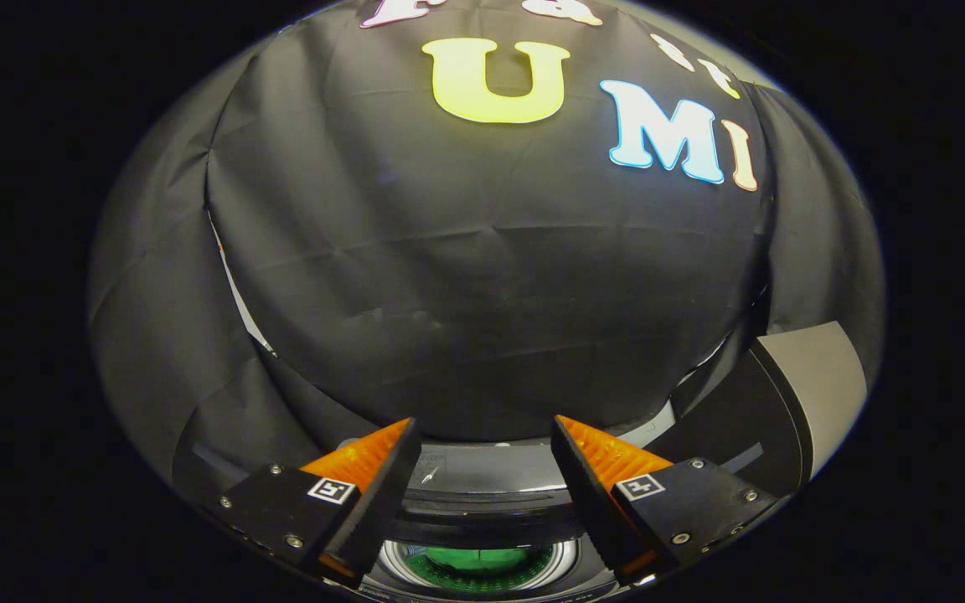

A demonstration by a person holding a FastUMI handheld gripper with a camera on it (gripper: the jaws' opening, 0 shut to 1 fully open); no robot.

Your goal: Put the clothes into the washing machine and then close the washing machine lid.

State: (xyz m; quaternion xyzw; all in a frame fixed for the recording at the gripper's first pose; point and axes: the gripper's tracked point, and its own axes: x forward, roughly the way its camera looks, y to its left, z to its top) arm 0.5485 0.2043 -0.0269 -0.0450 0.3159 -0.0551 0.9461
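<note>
My gripper (pixel 482 431) is open, its two fingers spread wide with nothing between them. Below and just beyond the fingers is the top of the washing machine (pixel 482 473), a grey panel at its back edge. Its round drum opening (pixel 478 563) shows under the fingers, with green cloth (pixel 474 559) lying inside the drum. The lid (pixel 809 394) stands raised at the right of the machine, its dark inner face toward the opening and a grey edge beside it.
The booth's black cloth wall (pixel 482 276) hangs close behind the machine and takes up the space ahead of the fingers. A pale strip of wall (pixel 239 301) shows through a gap in the cloth on the left.
</note>
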